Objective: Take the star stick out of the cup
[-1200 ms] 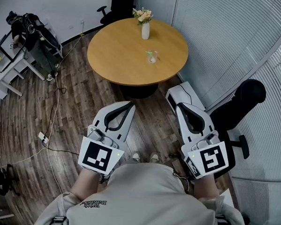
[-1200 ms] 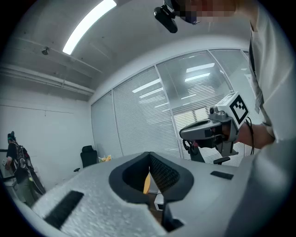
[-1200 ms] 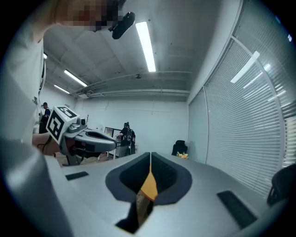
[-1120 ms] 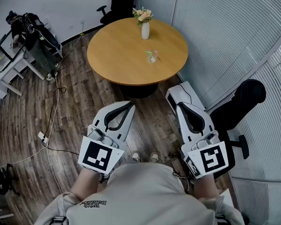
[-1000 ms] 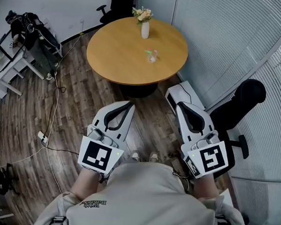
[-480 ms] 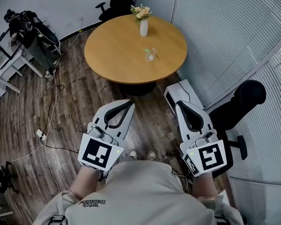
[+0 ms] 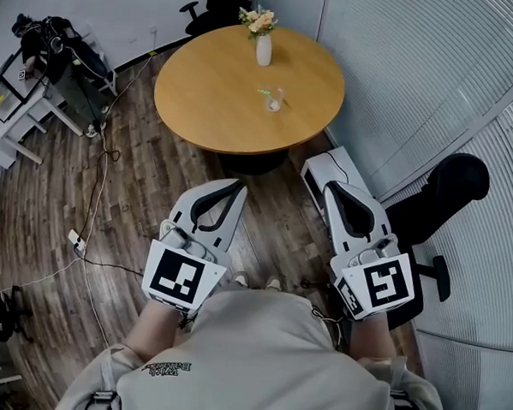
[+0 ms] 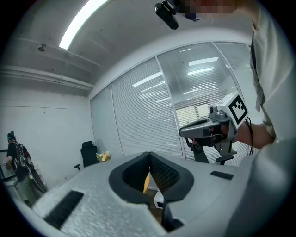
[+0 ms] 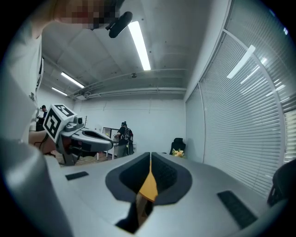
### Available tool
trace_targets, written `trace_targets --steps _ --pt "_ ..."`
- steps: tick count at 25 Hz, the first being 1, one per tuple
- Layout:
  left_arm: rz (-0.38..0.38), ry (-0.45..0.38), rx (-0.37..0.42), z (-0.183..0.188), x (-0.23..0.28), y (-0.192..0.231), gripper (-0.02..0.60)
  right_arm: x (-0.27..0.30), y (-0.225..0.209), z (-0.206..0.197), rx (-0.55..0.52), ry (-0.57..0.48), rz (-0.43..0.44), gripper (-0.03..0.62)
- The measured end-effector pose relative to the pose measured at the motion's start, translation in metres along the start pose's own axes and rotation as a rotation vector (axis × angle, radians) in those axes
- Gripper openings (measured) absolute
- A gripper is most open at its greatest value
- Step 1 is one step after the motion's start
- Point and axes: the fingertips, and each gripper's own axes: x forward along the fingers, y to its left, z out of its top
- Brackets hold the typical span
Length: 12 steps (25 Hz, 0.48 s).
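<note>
A small clear cup (image 7: 276, 101) stands on the round wooden table (image 7: 210, 103), right of its middle. A green star stick (image 7: 264, 93) leans out of the cup to the left. Both grippers are held close to the body, well short of the table and above the floor. My left gripper (image 7: 239, 184) is shut with nothing between its pads; its tips (image 8: 149, 155) meet in the left gripper view. My right gripper (image 7: 329, 186) is also shut and empty, its tips (image 9: 150, 155) touching. Neither gripper view shows the cup.
A white vase of flowers (image 7: 263, 44) stands at the table's far edge. A black office chair (image 7: 442, 188) is at the right by the blinds, a white box (image 7: 325, 167) lies on the floor under the table's edge. Desks, gear and cables (image 7: 94, 191) fill the left.
The head view has drifted a little, so the table sits slightly higher and further left in the picture. Both grippers stay shut and in about the same place before the body.
</note>
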Motion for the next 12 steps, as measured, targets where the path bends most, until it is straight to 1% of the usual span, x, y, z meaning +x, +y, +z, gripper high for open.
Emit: trace_targets --steps 5,12 --pt "0.013 0.016 0.015 0.004 0.017 -0.007 0.021 0.001 -0.018 -0.007 0.014 -0.005 0.019 0.031" --pt "0.049 0.022 0.007 0.007 0.04 -0.014 0.021 -0.002 -0.042 -0.011 0.0 -0.017 0.042 0.031"
